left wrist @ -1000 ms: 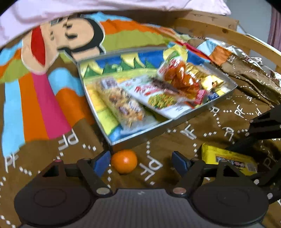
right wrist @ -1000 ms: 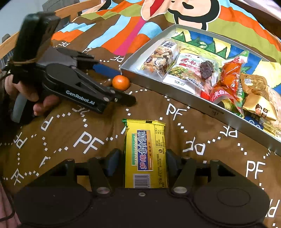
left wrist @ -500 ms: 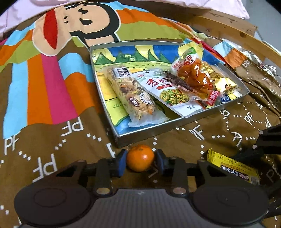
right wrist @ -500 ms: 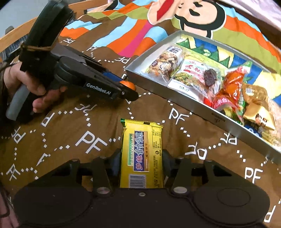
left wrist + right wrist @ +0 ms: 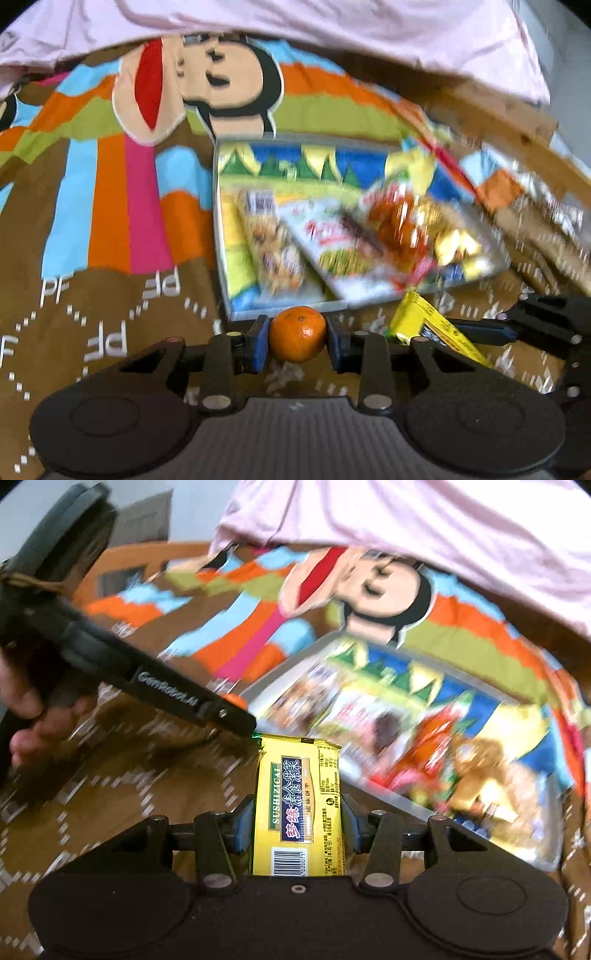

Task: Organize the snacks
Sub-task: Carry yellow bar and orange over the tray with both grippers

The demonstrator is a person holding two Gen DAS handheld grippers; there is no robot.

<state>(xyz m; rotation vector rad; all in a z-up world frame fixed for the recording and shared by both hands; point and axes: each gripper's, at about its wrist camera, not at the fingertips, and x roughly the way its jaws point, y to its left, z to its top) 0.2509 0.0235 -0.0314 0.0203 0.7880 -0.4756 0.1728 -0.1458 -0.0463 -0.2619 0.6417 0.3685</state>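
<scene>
My left gripper [image 5: 297, 343] is shut on a small orange tangerine [image 5: 297, 333], held above the brown patterned cloth just in front of the tin tray's near rim [image 5: 288, 308]. My right gripper [image 5: 297, 825] is shut on a yellow biscuit packet [image 5: 297, 805], lifted off the cloth and pointing toward the tray [image 5: 410, 801]. The same packet [image 5: 424, 326] shows at the right of the left wrist view, with the right gripper's black fingers [image 5: 532, 325] beside it. The tray holds several snack bags [image 5: 332, 243], blurred by motion.
A colourful cartoon cloth [image 5: 110, 221] covers the surface. Pink fabric [image 5: 295, 33] hangs over the far side. A wooden rail [image 5: 498, 107] curves along the far right. A hand [image 5: 22, 709] grips the left gripper's handle at the left of the right wrist view.
The left gripper shut on the tangerine, lifted it off the cloth and rolled. The right gripper tightened on the yellow packet and tilted up with it.
</scene>
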